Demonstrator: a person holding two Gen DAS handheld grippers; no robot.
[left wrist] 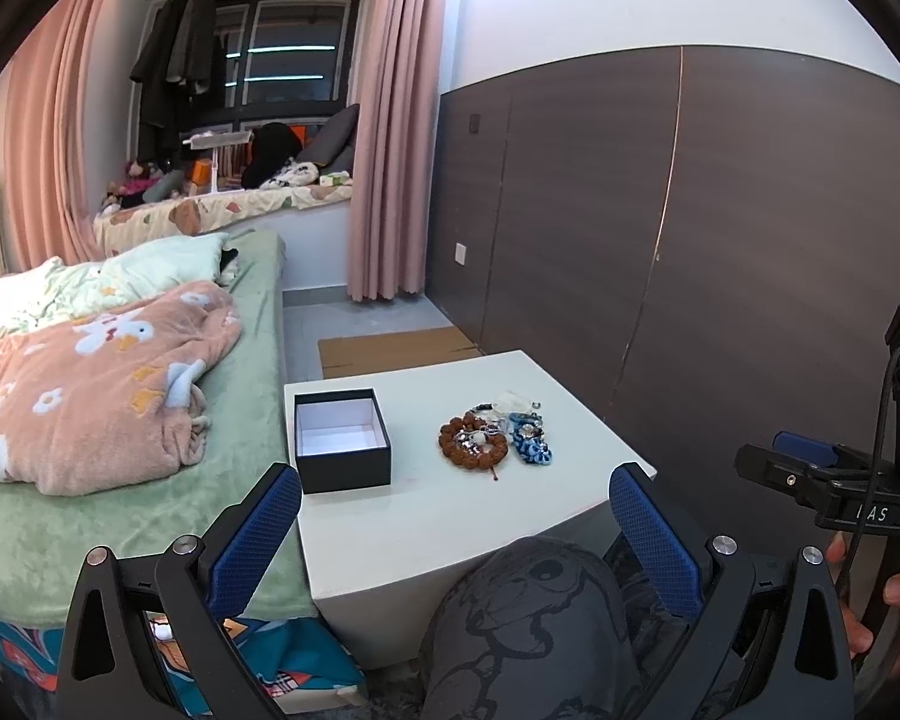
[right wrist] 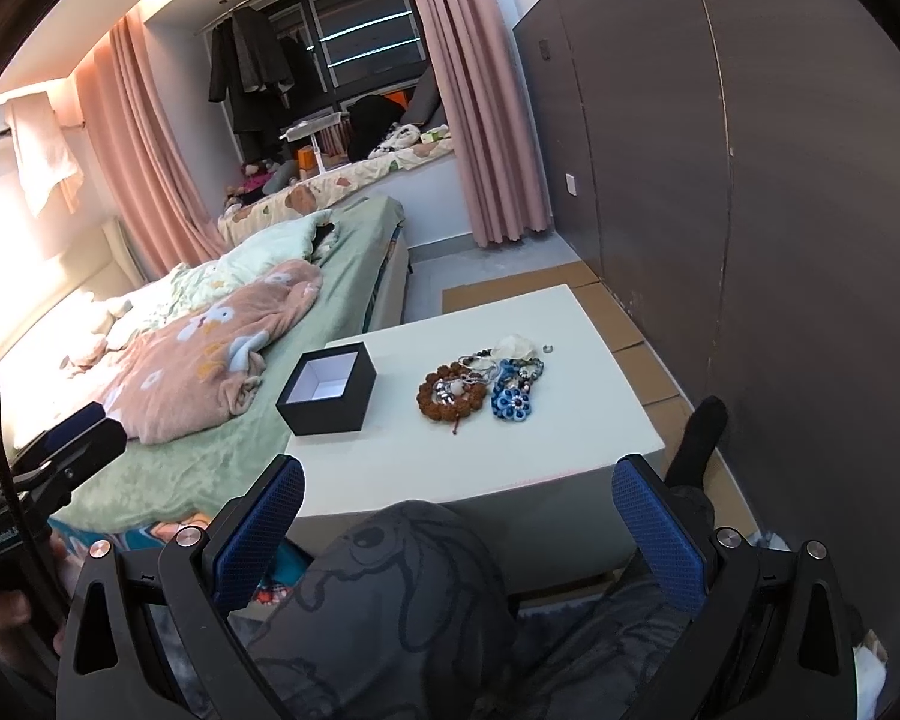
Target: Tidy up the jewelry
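Both jaws spread wide, nothing between the blue textured pads. Left gripper [left wrist: 455, 516] held low over a knee in grey printed fabric [left wrist: 528, 618], short of the near edge of the low white square table [left wrist: 450, 516]. Right gripper [right wrist: 457, 510] likewise wide apart and empty, poised above the same knee, short of the table's near edge. Ahead of both, well apart from the fingertips, on the tabletop: an open black cardboard box with white lining [left wrist: 341, 439], empty, toward the left side near the bed; to its right, separated by bare table, a small heap of jewelry. Within the heap, a brown wooden bead bracelet [left wrist: 473, 443] nearest, a blue knotted flower-shaped ornament [left wrist: 531, 450] just beside it on the right, silvery beaded strands and a pale translucent piece [right wrist: 515, 347] tangled behind. Left of the table, a bed with green sheet [left wrist: 246, 420] and a pink floral blanket [left wrist: 90, 396]. Beyond, pink curtains [left wrist: 390, 120] and a dark wood-panelled wall [left wrist: 690, 240].
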